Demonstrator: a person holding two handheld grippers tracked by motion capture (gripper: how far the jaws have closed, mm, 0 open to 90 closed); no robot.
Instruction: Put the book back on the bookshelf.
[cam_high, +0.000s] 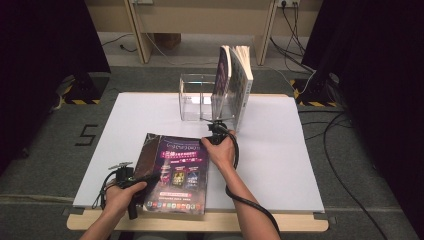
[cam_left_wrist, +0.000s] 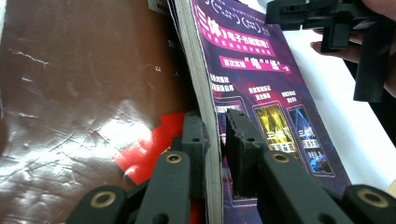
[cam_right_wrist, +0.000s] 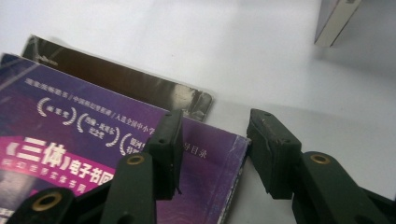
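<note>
A purple-covered book (cam_high: 180, 172) lies flat on the white board (cam_high: 280, 150), partly over a brown glossy book (cam_high: 146, 160). My left gripper (cam_high: 146, 177) is at the purple book's near left edge. In the left gripper view its pads (cam_left_wrist: 194, 140) clamp the page edge of the purple book (cam_left_wrist: 252, 70), with the brown book (cam_left_wrist: 84, 93) beside it. My right gripper (cam_high: 210, 140) is at the book's far right corner. In the right gripper view it (cam_right_wrist: 215, 140) stands open, one jaw over the purple cover (cam_right_wrist: 70, 140) and the other past the edge.
A clear acrylic holder (cam_high: 192, 100) stands at the back of the board with upright books (cam_high: 235, 82) leaning in its right end. One upright book's corner (cam_right_wrist: 334, 18) is ahead of the right gripper. Cables trail from both grippers.
</note>
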